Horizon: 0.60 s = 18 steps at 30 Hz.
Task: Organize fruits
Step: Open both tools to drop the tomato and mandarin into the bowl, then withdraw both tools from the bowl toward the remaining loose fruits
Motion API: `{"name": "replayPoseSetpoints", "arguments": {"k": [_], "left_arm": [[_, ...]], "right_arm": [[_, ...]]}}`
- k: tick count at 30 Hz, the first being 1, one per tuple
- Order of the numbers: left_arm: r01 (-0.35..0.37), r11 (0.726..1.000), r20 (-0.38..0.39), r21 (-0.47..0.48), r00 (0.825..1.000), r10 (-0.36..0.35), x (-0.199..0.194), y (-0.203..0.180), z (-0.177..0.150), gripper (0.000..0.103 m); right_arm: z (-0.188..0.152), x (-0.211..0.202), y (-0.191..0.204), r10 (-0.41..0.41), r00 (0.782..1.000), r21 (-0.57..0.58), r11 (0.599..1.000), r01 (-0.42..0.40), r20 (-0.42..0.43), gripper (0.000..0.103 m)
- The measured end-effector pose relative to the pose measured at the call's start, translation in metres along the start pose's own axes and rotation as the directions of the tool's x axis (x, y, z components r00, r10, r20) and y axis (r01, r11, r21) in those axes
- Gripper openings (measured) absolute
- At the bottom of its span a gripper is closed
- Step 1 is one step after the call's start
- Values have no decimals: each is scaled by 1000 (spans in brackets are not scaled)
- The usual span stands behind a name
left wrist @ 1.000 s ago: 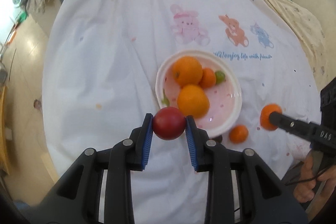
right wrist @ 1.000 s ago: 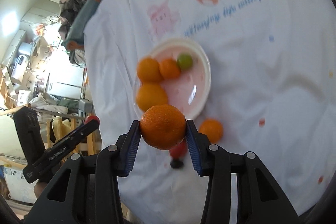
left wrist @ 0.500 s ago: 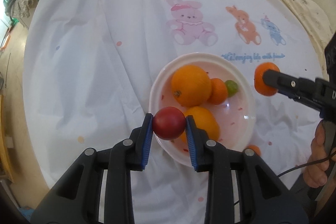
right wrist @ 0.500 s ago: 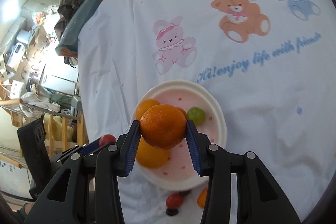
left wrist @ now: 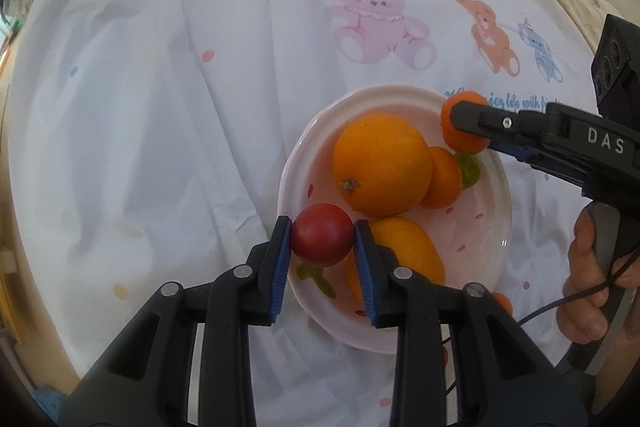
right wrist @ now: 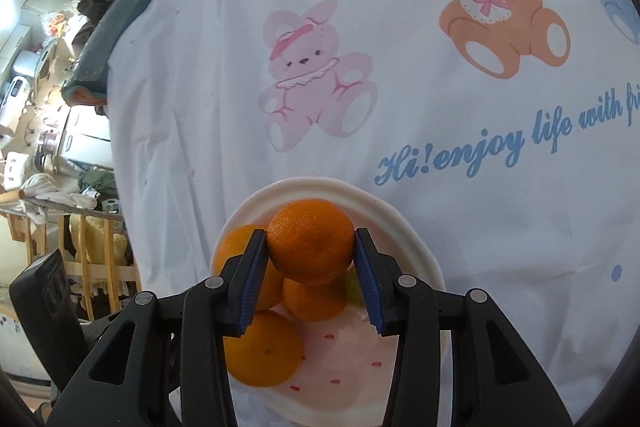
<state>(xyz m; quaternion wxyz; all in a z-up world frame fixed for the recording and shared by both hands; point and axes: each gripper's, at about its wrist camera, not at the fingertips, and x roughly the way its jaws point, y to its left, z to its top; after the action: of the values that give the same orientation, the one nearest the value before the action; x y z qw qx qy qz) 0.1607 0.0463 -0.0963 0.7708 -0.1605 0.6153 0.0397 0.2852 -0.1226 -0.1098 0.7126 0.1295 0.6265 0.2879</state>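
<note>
The left gripper (left wrist: 322, 242) is closed on a red plum-like fruit (left wrist: 322, 239), clamped between its blue pads (left wrist: 280, 263). The right gripper (right wrist: 310, 254) is closed on a mandarin (right wrist: 310, 246), held the same way.

Both fruits are carried over the pink bowl (left wrist: 496, 251), which rests on a white cartoon-print tablecloth (left wrist: 180, 107). The bowl already contains a large orange (left wrist: 380, 165), a second orange (left wrist: 404, 251) nearer the left gripper, a smaller mandarin (left wrist: 442, 177) and a green fruit (left wrist: 470, 169).

Governing relation: each held fruit lies above the bowl, so the release direction is downward.
- The red fruit sits over the near-left rim region, just beside the second orange. Open bowl floor lies directly below and slightly left of it.
- In the left wrist view, the right gripper's mandarin (left wrist: 460, 131) sits over the far-right rim, above the green fruit.

The fruits are round; no long axis applies. Neither gripper is clearly nearer to release height; that cannot be determined.

One further small orange fruit (left wrist: 503, 301) lies on the cloth just outside the bowl's near-right rim, still to be collected.
</note>
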Motion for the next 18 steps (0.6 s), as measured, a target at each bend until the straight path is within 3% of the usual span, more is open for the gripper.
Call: {"name": "replayPoseSetpoints", "arguments": {"k": [2, 5, 7, 9, 13, 18], "left_arm": [[-3, 1000, -3, -9, 1000, 3, 0, 1, 0, 29], [0, 1000, 8, -27, 1000, 0, -1, 2, -1, 41], [11, 999, 9, -33, 1000, -10, -2, 1, -1, 53], [12, 1000, 23, -26, 1000, -11, -4, 0, -1, 72], [-16, 1000, 46, 21, 999, 15, -9, -8, -3, 75], [-22, 999, 75, 42, 997, 19, -18, -10, -3, 75]], "right_arm": [[1, 0, -1, 2, 1000, 11, 1000, -2, 1, 46], [2, 3, 0, -4, 1000, 5, 1000, 4, -13, 47], [1, 4, -1, -6, 1000, 13, 1000, 6, -14, 48], [1, 4, -2, -2, 1000, 22, 1000, 3, -13, 48], [2, -4, 0, 22, 1000, 34, 999, -22, 21, 69], [2, -21, 4, 28, 998, 23, 999, -30, 53, 69]]}}
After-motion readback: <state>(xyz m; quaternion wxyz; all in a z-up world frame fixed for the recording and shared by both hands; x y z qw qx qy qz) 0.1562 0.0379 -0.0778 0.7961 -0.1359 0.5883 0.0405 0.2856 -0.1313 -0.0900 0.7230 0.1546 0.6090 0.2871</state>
